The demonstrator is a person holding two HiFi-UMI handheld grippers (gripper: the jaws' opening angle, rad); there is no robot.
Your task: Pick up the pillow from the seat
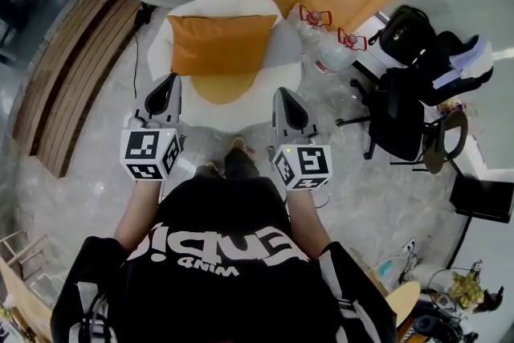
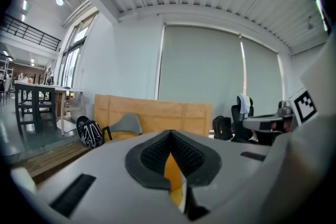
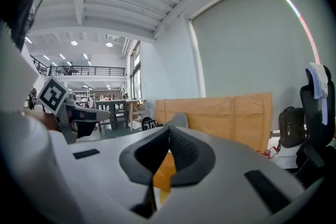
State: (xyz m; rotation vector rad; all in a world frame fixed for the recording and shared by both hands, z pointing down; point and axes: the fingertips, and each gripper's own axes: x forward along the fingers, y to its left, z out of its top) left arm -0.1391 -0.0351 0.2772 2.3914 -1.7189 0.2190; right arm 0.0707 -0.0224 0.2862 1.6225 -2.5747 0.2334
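The orange pillow, probably soft and light, lies on the white seat ahead of the left tool and right tool, both clenched empty; its side edges look best to pinch.

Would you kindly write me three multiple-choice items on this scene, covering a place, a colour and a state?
1. In the head view, the pillow lies: A beyond the left claw and right claw, on the seat; B behind them; C left of both.
2. The pillow is: A blue; B orange; C green.
3. The claws are: A shut on the pillow; B wide open; C shut, empty.
Key: 1 A, it rests on the seat ahead of both tips; 2 B, its cover is orange; 3 C, each gripper view shows a closed, empty claw.
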